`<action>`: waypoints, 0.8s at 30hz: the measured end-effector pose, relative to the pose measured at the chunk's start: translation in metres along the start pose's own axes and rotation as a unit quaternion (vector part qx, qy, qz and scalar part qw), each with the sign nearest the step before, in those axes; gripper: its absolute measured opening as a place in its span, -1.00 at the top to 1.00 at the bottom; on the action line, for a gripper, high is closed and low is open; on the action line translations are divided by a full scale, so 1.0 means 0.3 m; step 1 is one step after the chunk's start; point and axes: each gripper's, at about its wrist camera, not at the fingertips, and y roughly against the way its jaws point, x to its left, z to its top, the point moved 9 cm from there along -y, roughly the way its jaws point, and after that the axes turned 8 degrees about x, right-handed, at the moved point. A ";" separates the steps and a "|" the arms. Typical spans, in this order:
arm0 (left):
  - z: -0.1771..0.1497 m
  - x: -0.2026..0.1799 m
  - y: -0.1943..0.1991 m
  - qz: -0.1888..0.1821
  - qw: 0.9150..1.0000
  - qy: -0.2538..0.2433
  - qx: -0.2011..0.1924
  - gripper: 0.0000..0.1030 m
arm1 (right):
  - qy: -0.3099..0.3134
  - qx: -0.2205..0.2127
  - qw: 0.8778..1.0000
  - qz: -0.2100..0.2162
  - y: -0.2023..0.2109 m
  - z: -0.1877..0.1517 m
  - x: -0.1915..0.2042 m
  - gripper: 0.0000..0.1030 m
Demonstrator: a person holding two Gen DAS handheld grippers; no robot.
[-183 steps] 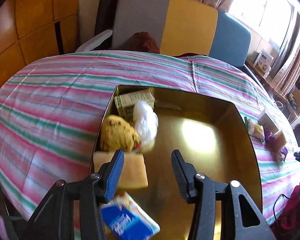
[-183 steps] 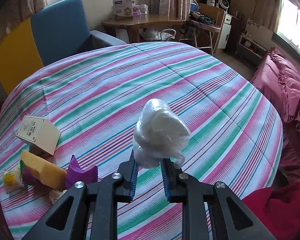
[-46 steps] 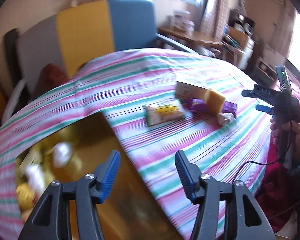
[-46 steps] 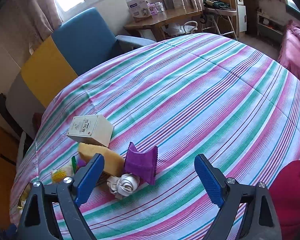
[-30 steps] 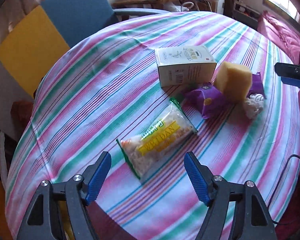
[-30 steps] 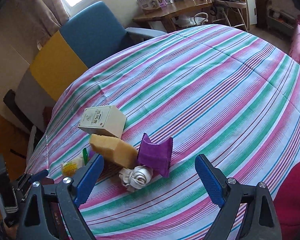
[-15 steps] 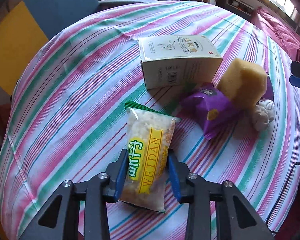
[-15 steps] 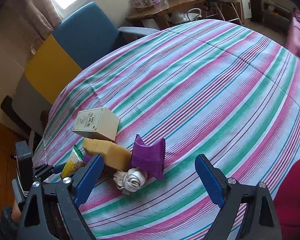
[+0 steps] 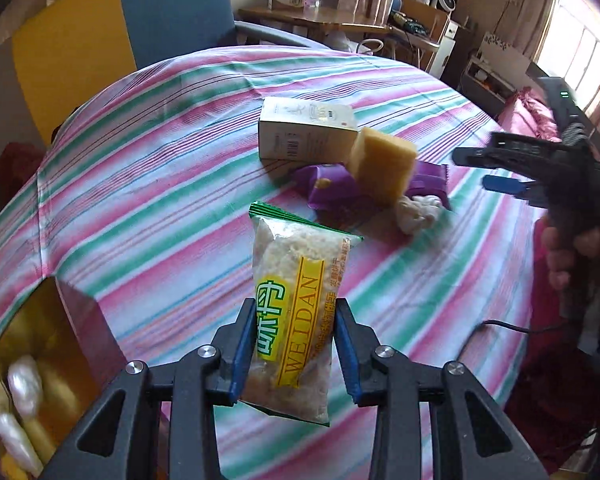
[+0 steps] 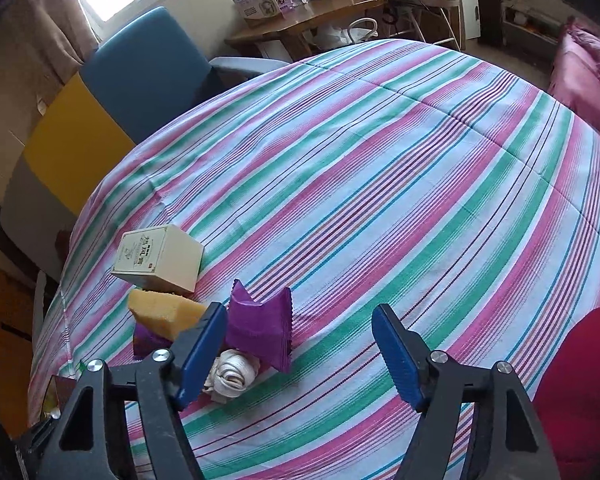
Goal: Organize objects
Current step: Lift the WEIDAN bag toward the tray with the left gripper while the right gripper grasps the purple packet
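Left claw (image 9: 296, 344) clamps a snack packet (image 9: 296, 312), lifted at lower centre of its view.
Right claw (image 10: 300, 354), jaws just narrowing yet apart and empty, hangs over striped cloth (image 10: 380, 180) beside a purple wrapper (image 10: 260, 328).

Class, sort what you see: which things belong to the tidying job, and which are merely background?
Job:
clear yellow-labelled snack packet in left gripper
cream cardboard box
yellow sponge block
purple foil wrappers
white rolled cloth
gold storage box

Background:
blue armchair
wooden desk

Bright window daylight, soft shadows, fisheye-bent edges, blurred lower-left corner
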 end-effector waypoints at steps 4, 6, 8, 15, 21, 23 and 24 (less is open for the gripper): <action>-0.050 -0.027 0.042 -0.007 1.000 0.006 -0.014 0.28 | 0.014 0.019 1.000 -0.005 -0.033 -0.015 0.021 -0.41; -0.079 -0.047 0.057 -0.016 1.000 0.013 -0.017 0.28 | 0.023 0.027 0.999 -0.005 -0.052 -0.023 0.041 -0.41; -0.110 -0.052 0.074 -0.021 0.999 0.019 -0.020 0.28 | 0.030 0.035 0.999 -0.004 -0.074 -0.026 0.060 -0.41; -0.213 -0.031 0.148 -0.033 0.997 0.055 -0.036 0.28 | 0.049 0.053 0.997 -0.019 -0.151 -0.018 0.082 -0.40; -0.269 0.026 0.221 -0.016 0.994 0.090 -0.067 0.28 | 0.090 0.053 0.993 -0.049 -0.183 -0.023 0.101 0.27; -0.292 0.055 0.250 -0.004 0.992 0.105 -0.076 0.28 | 0.098 0.054 0.992 -0.055 -0.183 -0.029 0.102 0.28; -0.305 0.072 0.264 0.006 0.990 0.112 -0.081 0.28 | 0.099 0.055 0.992 -0.055 -0.181 -0.030 0.099 0.29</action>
